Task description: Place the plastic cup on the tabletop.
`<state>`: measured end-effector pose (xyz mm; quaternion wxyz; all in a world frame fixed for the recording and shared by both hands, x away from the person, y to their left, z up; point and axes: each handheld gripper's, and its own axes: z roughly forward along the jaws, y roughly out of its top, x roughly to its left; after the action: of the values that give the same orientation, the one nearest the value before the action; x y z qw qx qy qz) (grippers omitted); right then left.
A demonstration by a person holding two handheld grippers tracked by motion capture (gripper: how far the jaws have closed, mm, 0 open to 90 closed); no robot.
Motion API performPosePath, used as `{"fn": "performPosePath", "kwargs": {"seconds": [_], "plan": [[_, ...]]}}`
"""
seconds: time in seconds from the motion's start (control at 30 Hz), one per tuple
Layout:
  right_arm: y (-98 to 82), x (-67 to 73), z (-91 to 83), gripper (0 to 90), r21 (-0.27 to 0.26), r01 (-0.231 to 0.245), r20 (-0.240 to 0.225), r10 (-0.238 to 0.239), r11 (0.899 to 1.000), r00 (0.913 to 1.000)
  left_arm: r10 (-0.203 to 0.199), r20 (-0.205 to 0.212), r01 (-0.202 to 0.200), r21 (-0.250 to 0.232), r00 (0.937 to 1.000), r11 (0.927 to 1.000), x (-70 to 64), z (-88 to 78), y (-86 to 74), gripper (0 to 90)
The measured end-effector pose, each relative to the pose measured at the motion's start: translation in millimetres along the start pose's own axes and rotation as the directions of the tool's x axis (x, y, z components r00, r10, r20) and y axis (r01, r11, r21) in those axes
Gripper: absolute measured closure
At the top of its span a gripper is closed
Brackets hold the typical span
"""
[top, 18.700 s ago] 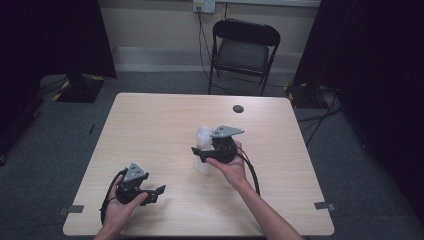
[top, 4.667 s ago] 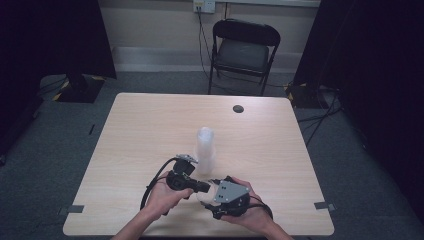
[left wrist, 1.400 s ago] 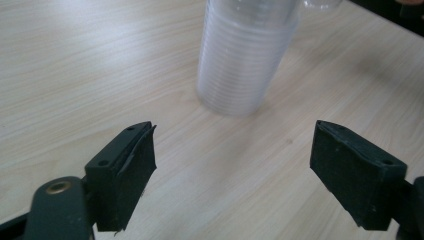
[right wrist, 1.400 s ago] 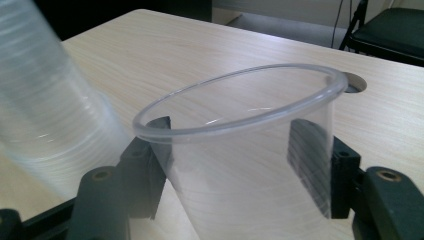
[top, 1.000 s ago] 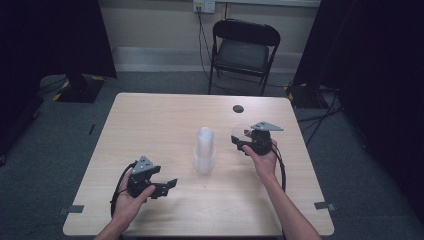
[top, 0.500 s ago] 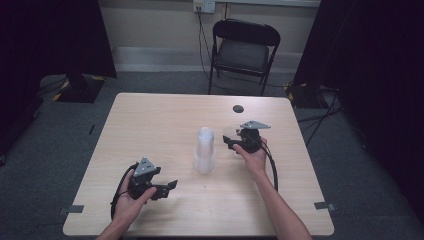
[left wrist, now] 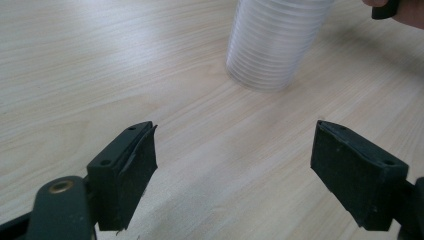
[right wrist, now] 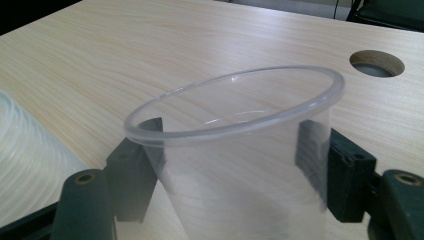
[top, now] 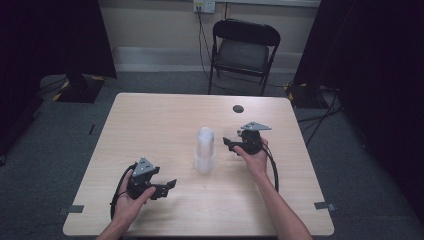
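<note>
A tall stack of clear plastic cups stands upright at mid-table; it is also the ribbed stack ahead of my left gripper and the stack at the left edge of the right gripper view. A single clear cup stands upright between the jaws of my right gripper, whose pads sit close beside its walls. Those jaws have just been opening with the cup between them. In the high view the right gripper points left at the stack. My left gripper rests near the front left, open and empty.
A round cable hole sits in the wooden table at the far right. A black folding chair stands beyond the far edge. The other hand shows at the top right of the left gripper view.
The right gripper has shifted a little left toward the stack and its jaws have spread wider. The left hand and the stack have stayed put.
</note>
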<state>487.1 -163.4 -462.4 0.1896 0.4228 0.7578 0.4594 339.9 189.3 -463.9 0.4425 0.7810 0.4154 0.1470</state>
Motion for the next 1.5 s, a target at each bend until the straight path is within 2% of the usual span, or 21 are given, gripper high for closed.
{"fn": "performPosePath", "kwargs": {"seconds": [0.27,0.57,0.83,1.23,1.4,1.5], "plan": [[-6.8,-3.2,-2.0,25.4,-0.002,-0.015,-0.001,0.015,1.0,0.9999,0.002,-0.001,-0.002,0.002,1.0,1.0,-0.7,0.1,-0.1,18.2],[-11.3,-6.2,-10.3,23.8,-0.001,-0.008,0.002,0.008,1.0,1.0,0.001,-0.001,-0.001,0.001,1.0,1.0,-0.8,0.3,0.0,18.2],[-16.6,-8.2,-13.7,16.7,0.006,-0.018,0.02,0.018,1.0,0.9996,0.0,-0.008,0.0,0.0,1.0,1.0,-0.2,0.2,0.0,18.2],[-22.7,-8.0,-20.5,14.8,0.021,-0.015,0.009,0.015,1.0,0.9998,-0.004,-0.014,0.004,0.0,0.9999,1.0,3.9,-1.2,-0.8,18.2],[-24.4,-7.1,-24.8,14.9,0.026,-0.012,0.003,0.012,1.0,0.9999,-0.02,-0.028,0.02,-0.001,0.9994,0.9998,6.9,-3.0,-1.6,18.3],[-24.0,-8.1,-28.7,14.8,0.023,-0.028,0.001,0.028,0.999,0.9996,-0.015,-0.032,0.015,-0.01,0.9994,0.9998,9.3,-4.4,-2.1,18.4]]}}
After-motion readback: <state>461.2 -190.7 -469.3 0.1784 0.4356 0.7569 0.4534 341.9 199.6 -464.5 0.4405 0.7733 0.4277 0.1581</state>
